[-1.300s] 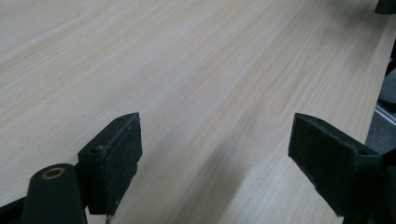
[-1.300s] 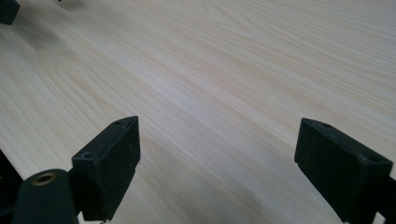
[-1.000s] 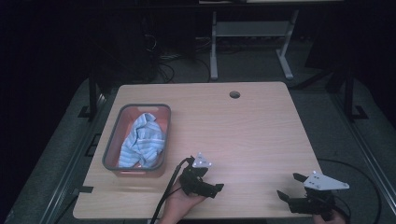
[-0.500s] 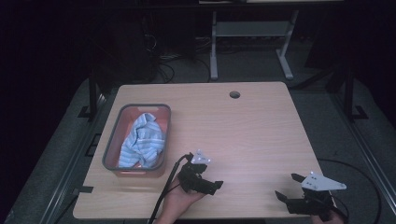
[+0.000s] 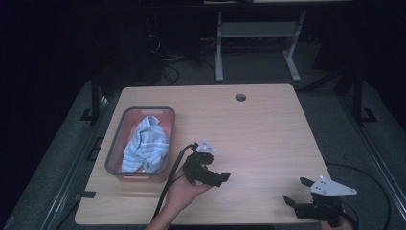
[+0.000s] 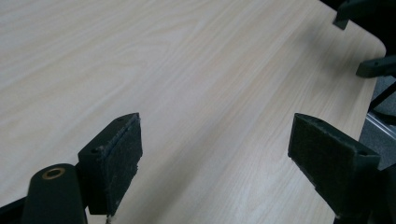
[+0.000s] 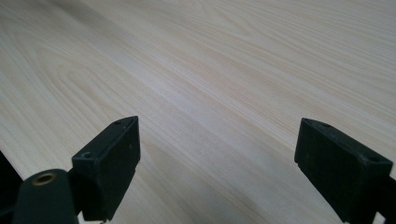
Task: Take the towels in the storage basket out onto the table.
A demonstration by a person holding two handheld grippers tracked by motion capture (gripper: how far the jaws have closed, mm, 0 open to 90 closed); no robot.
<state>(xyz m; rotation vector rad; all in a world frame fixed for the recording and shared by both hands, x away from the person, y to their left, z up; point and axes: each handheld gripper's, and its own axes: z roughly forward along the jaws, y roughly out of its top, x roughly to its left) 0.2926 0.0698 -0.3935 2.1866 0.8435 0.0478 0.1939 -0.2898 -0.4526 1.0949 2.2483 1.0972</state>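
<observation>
A grey-rimmed bin (image 5: 112,152) with an orange inside stands at the table's left and holds a crumpled blue striped cloth (image 5: 146,143). Just right of the bin, a hand holds my left gripper (image 5: 216,168) over the table, pointing right; its jaws stand wide apart with nothing between them (image 6: 215,135). My right gripper (image 5: 296,190) hovers at the front right corner and points left, open and empty over bare wood (image 7: 217,140). The right gripper's jaw tips appear far off at the top right of the left gripper view (image 6: 373,65).
The light wooden table (image 5: 268,139) has a round cable hole (image 5: 240,97) near its far edge. A white desk frame (image 5: 258,38) and cables stand on the dark floor beyond. A black cable (image 5: 167,191) trails from the left gripper over the front edge.
The left gripper has shifted a little away from the front edge, staying open. The right gripper has hardly moved.
</observation>
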